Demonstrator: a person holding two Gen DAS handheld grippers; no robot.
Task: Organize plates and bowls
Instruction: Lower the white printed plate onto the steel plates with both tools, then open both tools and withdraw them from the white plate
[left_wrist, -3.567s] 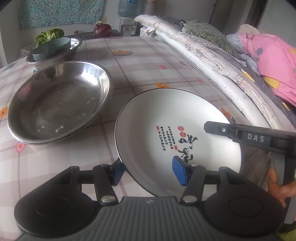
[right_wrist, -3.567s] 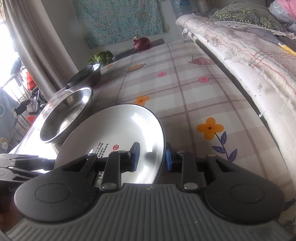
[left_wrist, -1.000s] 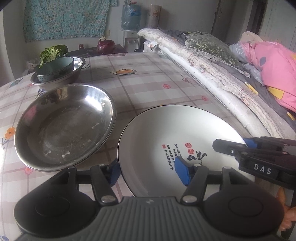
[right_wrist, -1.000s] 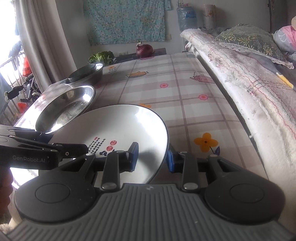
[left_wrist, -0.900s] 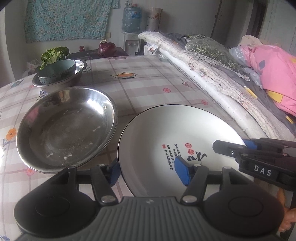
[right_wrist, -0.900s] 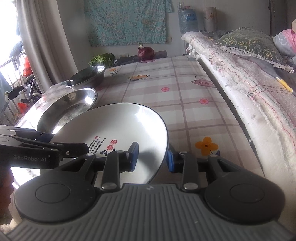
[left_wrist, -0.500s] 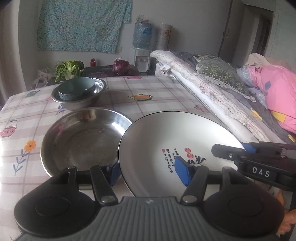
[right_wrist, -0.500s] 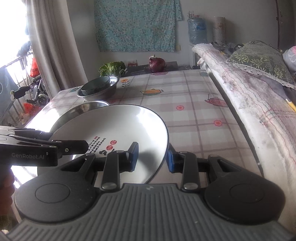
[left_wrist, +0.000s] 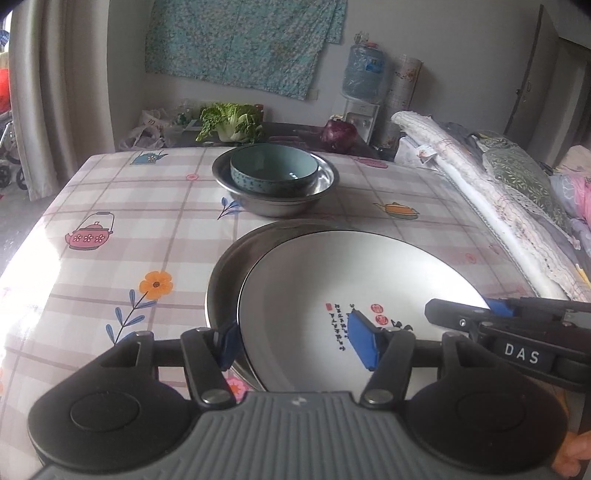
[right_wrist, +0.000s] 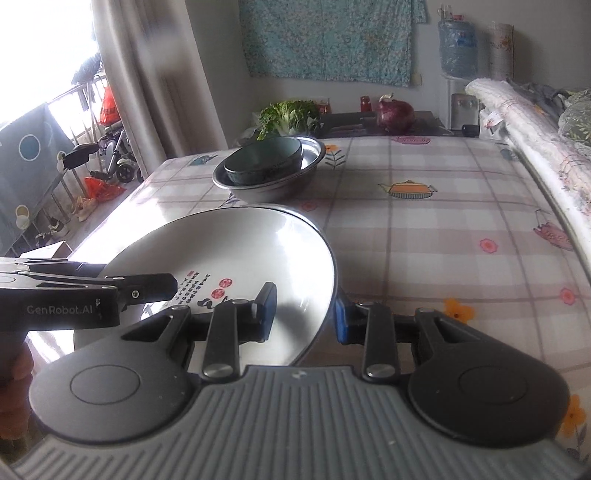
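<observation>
**White plate carried over the steel pan by both grippers**

The left gripper (left_wrist: 297, 343) straddles the near-left rim of the white plate (left_wrist: 354, 280), one blue pad under the rim and one on the plate's face; the pads look to bear on it, though the contact of the lower one is partly hidden. The right gripper (right_wrist: 304, 314) is clamped on the plate's right edge, jaws drawn close with the rim pinched between the blue pads. In the left wrist view the right gripper comes in from the lower right of the frame.

The plate sits in the lower centre of the left wrist view, over the wide steel pan (left_wrist: 229, 266), whose rim shows as a crescent along the plate's left and upper edge. Whether the plate touches the pan yet cannot be told. Further up the frame, a teal bowl (left_wrist: 273, 171) nests inside a steel bowl (left_wrist: 277, 201) on the checked tabletop (left_wrist: 122, 206).

The step in hand appears to be stacking the plate into the pan. Doing it well likely means keeping both sides level, centring the plate so the crescent evens out, lowering until it rests, and only then releasing both grips together.
</observation>
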